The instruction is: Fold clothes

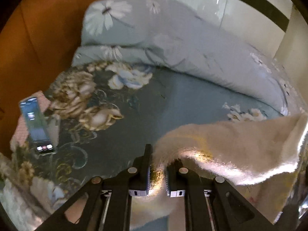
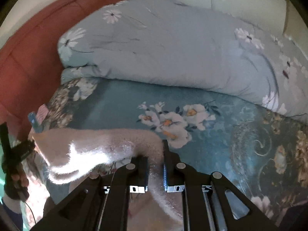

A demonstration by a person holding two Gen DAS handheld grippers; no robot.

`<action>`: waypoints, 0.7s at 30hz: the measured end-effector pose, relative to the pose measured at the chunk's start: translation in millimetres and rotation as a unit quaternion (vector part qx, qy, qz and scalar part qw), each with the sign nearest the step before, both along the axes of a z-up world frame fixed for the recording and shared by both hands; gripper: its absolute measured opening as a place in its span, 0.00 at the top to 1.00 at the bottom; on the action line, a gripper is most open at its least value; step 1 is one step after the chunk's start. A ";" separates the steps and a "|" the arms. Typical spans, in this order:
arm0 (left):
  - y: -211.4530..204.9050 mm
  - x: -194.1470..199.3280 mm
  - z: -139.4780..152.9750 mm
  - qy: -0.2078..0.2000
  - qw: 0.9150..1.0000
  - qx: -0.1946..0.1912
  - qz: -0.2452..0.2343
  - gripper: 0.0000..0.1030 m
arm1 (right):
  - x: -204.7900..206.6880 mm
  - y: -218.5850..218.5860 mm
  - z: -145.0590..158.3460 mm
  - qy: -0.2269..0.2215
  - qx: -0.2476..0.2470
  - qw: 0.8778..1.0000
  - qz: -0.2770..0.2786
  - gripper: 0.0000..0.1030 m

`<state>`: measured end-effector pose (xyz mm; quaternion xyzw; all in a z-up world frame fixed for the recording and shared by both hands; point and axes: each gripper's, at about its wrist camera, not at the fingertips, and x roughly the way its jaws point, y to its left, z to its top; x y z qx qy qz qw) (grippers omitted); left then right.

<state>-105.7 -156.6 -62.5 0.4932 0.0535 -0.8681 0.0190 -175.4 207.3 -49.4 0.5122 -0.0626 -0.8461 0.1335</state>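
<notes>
Both hand-held grippers are seen clamped on a fluffy cream garment (image 1: 231, 144): the left gripper (image 1: 156, 165) has a bunched edge of the fleece pinched between its narrow black fingers, and the right gripper (image 2: 156, 157) is closed in the same way on the opposite edge. Between the two, the garment is held spread above the bed, its pile brightly lit in patches, and part of it hangs down under each tool. At the left edge of the right wrist view, the hand (image 2: 18, 179) gripping the left tool's handle can be made out. Beneath the garment, a teal bedsheet (image 2: 119, 104) printed with white and gold flowers is spread over the mattress. Near the sheet's left edge, a lit phone (image 1: 36, 127) is lying screen up, partly on a small pink cloth (image 1: 20, 132). Farther back, a pale blue duvet (image 2: 173, 53) with white daisies is piled in a thick fold across the width of the bed. Behind it, a reddish-brown padded headboard (image 2: 28, 53) is seen at the left and a pale wall (image 1: 250, 19) at the right.
</notes>
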 end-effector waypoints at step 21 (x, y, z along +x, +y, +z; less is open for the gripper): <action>6.2 -190.0 -136.3 -0.142 0.990 -0.024 -0.002 0.85 | -159.6 -10.7 -156.1 -0.152 0.016 0.988 -0.040 0.88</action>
